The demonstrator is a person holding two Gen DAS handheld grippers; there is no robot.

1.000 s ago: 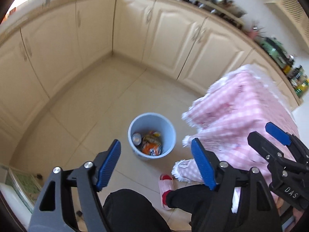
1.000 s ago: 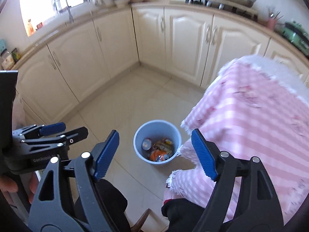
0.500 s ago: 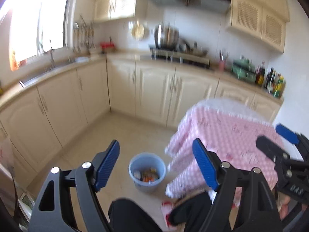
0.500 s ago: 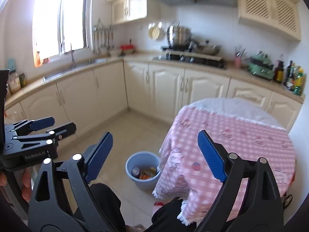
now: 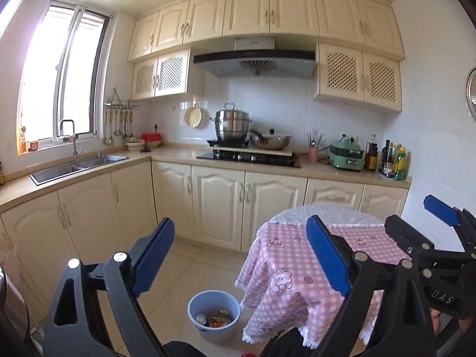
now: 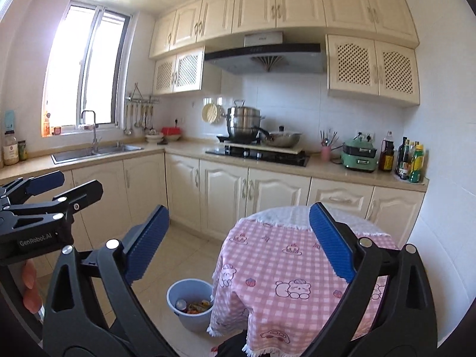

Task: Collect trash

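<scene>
Left gripper (image 5: 238, 260) and right gripper (image 6: 239, 244): jaws have just been opening, now wide, nothing between them. Blue bin (image 5: 213, 315) stands on the floor beside the pink-clothed table (image 6: 291, 267), holding trash (image 5: 217, 316). Wrappers likely light, crushable; can stiff, slippery. Grip mid-body.

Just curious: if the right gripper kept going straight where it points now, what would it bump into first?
Probably the cabinets below the stove; the right gripper is open and empty, and depth is hard to judge.
</scene>
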